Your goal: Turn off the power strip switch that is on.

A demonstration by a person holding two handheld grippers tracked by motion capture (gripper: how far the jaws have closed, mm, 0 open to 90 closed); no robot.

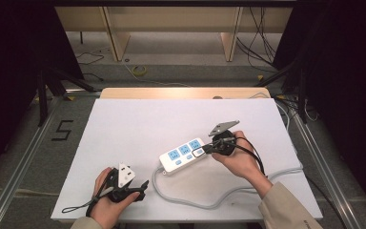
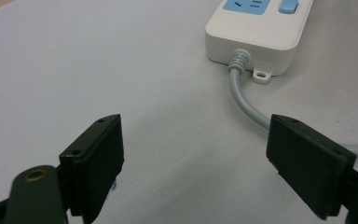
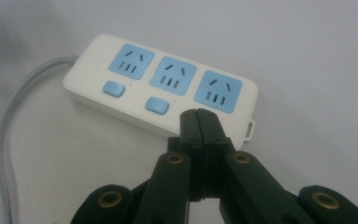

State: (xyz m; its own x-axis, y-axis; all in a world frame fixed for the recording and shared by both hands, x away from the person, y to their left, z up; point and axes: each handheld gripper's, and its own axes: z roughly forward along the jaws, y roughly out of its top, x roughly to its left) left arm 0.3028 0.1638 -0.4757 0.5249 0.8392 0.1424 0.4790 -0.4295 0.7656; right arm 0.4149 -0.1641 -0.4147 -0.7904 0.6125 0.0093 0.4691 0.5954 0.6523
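Note:
A white power strip with three blue sockets and blue switches lies at an angle in the middle of the table. Its grey cable leaves the left end and loops along the front. My right gripper is shut with nothing in it. In the right gripper view its tips lie over the strip just in front of the third socket and hide what is under them. My left gripper rests open near the front left. Its jaws stand wide apart and point at the strip's cable end.
The white table top has a wooden strip along its back edge. Bare surface lies left of and behind the power strip. The cable curves past the left gripper's right jaw. A "5" is marked on the floor at the left.

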